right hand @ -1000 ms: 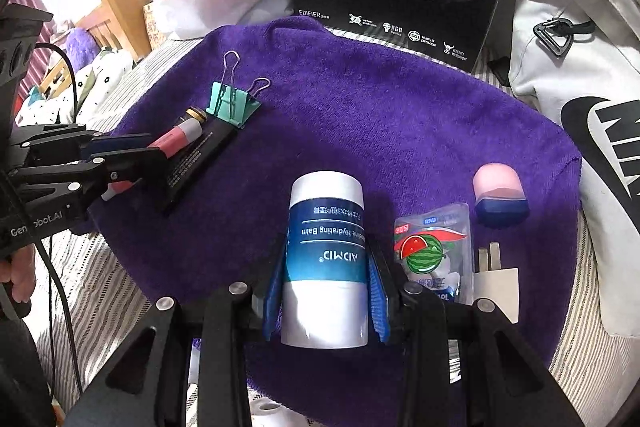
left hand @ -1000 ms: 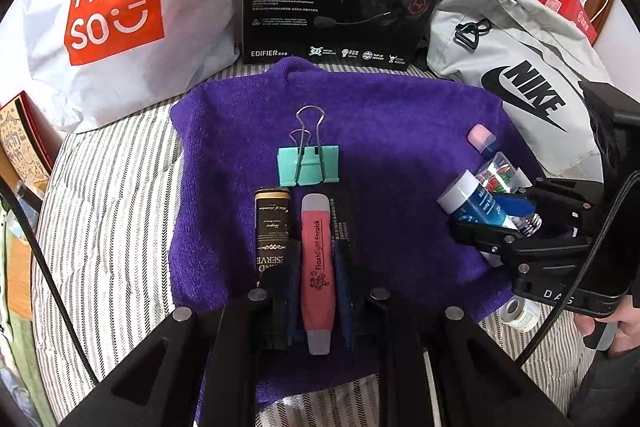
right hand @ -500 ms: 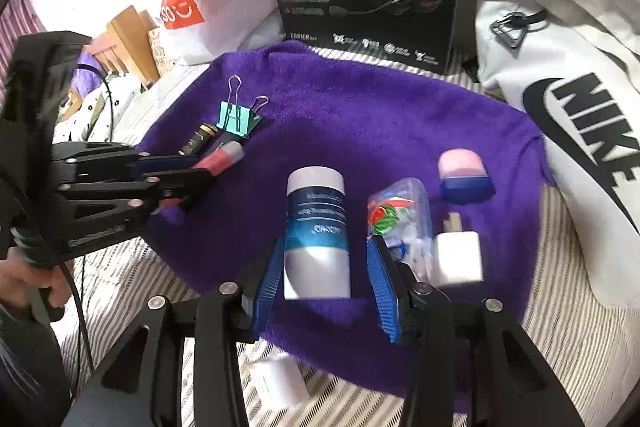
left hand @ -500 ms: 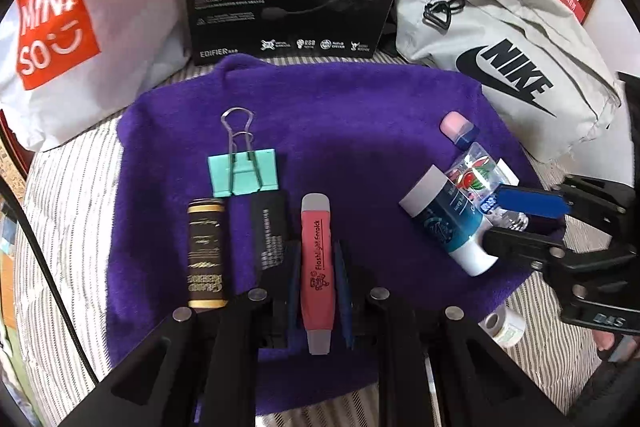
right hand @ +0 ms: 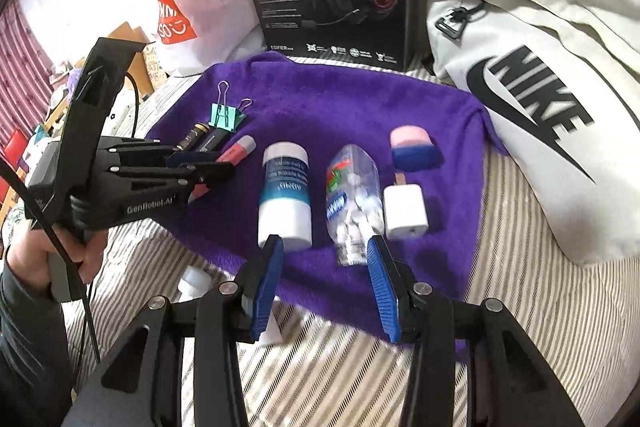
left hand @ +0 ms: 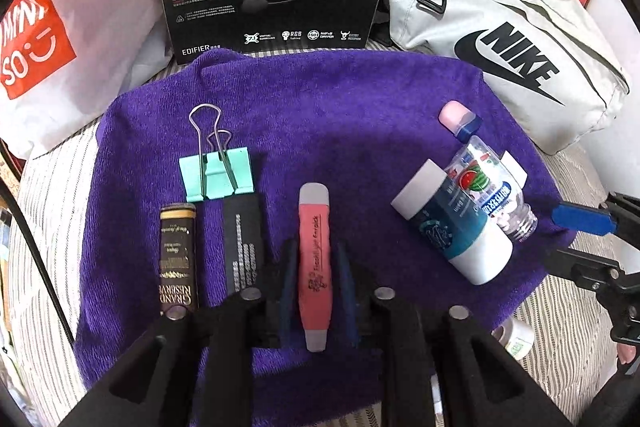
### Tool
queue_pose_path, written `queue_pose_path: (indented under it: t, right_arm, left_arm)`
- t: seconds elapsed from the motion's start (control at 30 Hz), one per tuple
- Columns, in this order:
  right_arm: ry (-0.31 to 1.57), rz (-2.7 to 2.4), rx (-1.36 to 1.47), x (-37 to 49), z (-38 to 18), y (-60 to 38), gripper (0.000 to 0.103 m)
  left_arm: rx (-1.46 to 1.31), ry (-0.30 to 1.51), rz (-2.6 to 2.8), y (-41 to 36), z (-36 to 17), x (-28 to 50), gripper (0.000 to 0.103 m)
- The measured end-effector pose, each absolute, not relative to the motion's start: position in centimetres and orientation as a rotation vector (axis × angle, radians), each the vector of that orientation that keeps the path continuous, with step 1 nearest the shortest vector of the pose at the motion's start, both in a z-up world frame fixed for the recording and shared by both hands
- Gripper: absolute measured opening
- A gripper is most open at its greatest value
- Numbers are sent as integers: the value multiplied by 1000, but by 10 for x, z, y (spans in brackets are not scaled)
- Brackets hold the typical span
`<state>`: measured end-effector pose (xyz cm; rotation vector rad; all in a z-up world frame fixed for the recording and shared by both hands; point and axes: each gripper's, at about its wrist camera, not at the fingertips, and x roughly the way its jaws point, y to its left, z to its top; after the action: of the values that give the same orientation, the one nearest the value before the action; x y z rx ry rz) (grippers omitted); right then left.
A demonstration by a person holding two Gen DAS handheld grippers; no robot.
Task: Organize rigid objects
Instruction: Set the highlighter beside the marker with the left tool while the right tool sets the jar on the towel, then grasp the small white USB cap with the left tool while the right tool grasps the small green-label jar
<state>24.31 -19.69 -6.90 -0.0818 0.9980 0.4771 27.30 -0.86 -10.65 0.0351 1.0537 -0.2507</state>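
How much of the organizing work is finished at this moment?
Done: the balm bottle, candy bottle, white charger and pink-blue eraser lie side by side on the purple towel; the right gripper is open. In hand: the left gripper grips the pink pen. Left: placing it beside the black tube.

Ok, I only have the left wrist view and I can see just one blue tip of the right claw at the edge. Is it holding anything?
Observer: No. The right claw is open and empty. The white and blue balm tube and the clear bottle lie free on the purple towel just ahead of its tips.
Operator: And the white bit behind that bottle?
Observer: A white charger plug, lying flat beside the bottle, with its prongs toward the pink and blue eraser.
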Motion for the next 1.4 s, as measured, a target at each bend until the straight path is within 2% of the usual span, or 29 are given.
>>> queue_pose_path:
  t: [0.1, 0.13, 0.17, 0.53, 0.83, 1.03, 1.07, 1.13, 1.2, 1.23, 1.4]
  right_arm:
    - [994, 473, -65, 233, -68, -204, 44]
    - [995, 471, -56, 229, -69, -207, 44]
    - [995, 468, -49, 225, -69, -210, 44]
    - [1029, 422, 94, 172, -85, -247, 44]
    - [1022, 404, 143, 138, -89, -254, 45]
    - [996, 413, 166, 123, -82, -258, 45]
    - [990, 417, 168, 121, -80, -258, 45]
    - [981, 434, 177, 116, -78, -258, 48]
    - [983, 441, 175, 114, -80, -257, 48]
    - [989, 445, 175, 114, -83, -256, 48]
    - [1015, 469, 165, 111, -96, -251, 48]
  left_arm:
    - [16, 1052, -255, -14, -105, 267, 45]
    - [13, 1049, -264, -17, -105, 264, 58]
    - [17, 1046, -254, -20, -105, 261, 60]
    - [-28, 966, -179, -19, -73, 182, 60]
    - [-71, 1011, -151, -31, -104, 156, 60]
    - [-79, 1004, -98, -40, -116, 164, 54]
    - [-69, 1000, -87, -43, -115, 165, 48]
    - [-36, 1000, -72, -48, -116, 165, 44]
    - [-11, 997, -76, -54, -116, 164, 35]
    - [-4, 993, -76, -55, -115, 164, 25]
    - [11, 973, -118, -57, -115, 162, 25]
